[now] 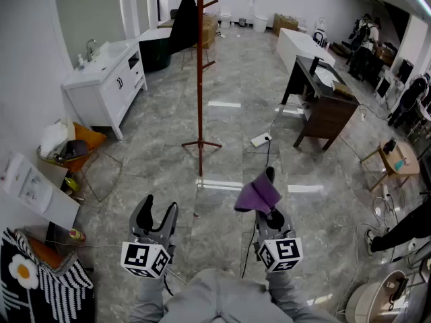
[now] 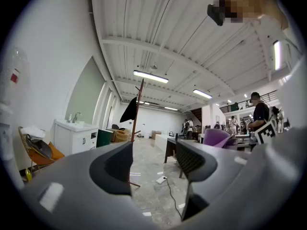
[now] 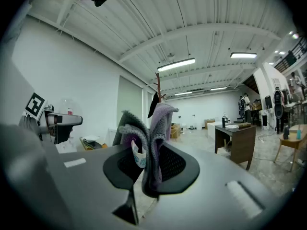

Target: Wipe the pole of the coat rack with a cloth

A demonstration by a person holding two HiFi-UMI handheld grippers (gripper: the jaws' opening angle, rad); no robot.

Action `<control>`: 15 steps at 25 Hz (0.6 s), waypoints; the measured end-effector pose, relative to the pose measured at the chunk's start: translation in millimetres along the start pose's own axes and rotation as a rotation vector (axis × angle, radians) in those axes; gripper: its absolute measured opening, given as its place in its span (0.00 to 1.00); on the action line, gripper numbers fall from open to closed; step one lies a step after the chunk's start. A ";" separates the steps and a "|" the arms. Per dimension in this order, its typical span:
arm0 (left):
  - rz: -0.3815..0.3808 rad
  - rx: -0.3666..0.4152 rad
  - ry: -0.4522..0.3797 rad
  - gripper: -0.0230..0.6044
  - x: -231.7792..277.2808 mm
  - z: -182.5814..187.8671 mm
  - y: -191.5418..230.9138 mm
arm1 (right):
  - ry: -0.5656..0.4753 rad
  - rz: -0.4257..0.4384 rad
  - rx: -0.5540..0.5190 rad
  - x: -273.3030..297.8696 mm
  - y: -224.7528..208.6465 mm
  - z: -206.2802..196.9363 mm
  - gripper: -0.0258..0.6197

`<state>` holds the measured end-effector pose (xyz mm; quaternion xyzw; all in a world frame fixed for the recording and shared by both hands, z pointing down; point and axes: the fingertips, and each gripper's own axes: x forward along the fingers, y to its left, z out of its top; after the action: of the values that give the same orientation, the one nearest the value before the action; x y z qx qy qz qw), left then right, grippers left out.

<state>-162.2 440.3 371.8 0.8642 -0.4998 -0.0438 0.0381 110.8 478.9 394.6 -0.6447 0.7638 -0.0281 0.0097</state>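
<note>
Holding a purple cloth (image 1: 257, 195) in the right hand-held gripper (image 1: 269, 179) — jaws squeezed shut on it, soft folds poking up above them. Nothing touching the cloth but those jaws.

Keeping the left hand-held gripper (image 1: 157, 208) low and near, just beside the right one, jaws wide apart, with only the grey floor (image 1: 236, 113) seen through the gap.

Standing farther off, in the middle of the floor: the coat rack pole (image 1: 200, 79), thin, red-brown and upright on spread feet. Well apart from both hand-held grippers, with the cloth not on it yet. Hanging near its top, on the left side, 1 dark coat (image 1: 183, 22).

Over at the far left, a white sink cabinet (image 1: 108, 79) against the wall. Over at the right, a dark bench (image 1: 323, 106). Lying on the floor between the pole and the bench — a white power strip (image 1: 260, 140) with a black cord.
</note>
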 end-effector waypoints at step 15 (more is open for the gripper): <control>-0.005 -0.002 0.011 0.53 2.1 -6.9 -8.9 | 0.018 -0.004 0.014 -6.2 -7.7 -6.5 0.13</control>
<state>-152.7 443.0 377.6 0.8657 -0.4972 -0.0396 0.0418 119.2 483.9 401.4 -0.6458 0.7625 -0.0390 0.0072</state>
